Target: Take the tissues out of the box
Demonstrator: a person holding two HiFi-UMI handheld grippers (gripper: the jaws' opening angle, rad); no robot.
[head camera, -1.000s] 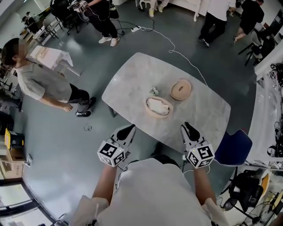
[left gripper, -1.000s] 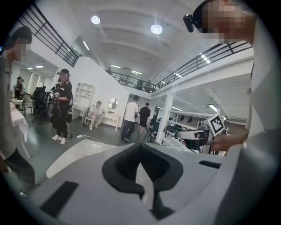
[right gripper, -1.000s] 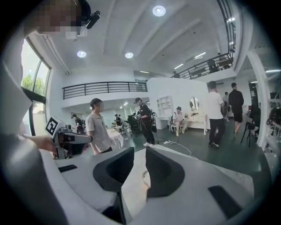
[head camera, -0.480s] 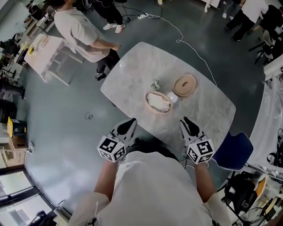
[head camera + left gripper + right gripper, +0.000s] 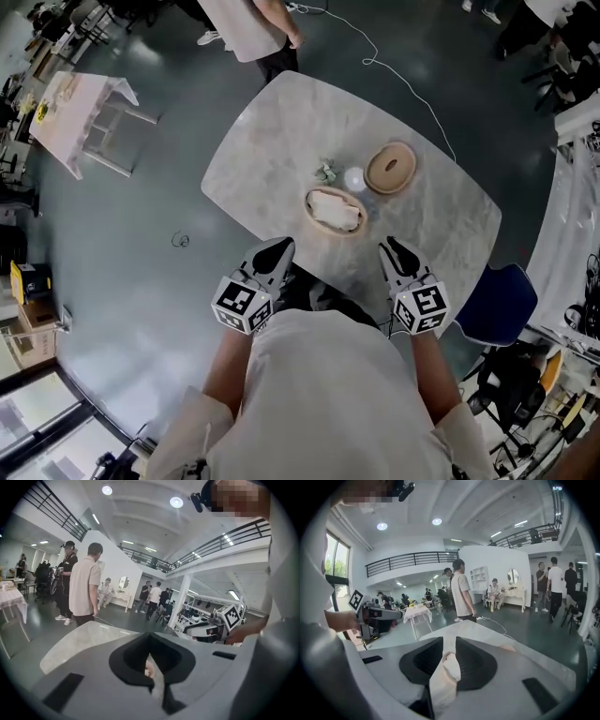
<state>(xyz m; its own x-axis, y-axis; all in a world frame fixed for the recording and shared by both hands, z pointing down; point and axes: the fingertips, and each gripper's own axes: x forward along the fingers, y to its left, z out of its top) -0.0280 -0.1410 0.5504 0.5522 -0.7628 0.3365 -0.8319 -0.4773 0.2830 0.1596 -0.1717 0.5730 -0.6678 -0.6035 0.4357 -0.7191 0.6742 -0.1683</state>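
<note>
My left gripper [image 5: 277,247] and right gripper [image 5: 390,247] reach level over the marble counter [image 5: 441,225] edge toward the oval wooden tissue box [image 5: 310,214]. Both jaws are parted and empty, the left only narrowly.

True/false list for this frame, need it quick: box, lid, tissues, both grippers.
The round tan lid lies on the pale marble table, beside the open oval tan box. True.
The box is empty. False: white tissues fill it.
The right gripper holds a tissue. False: its jaws stand apart, nothing gripped.
The left gripper touches the box. False: it is short of the box, near the table's edge.
Both grippers point toward the table. True.
</note>
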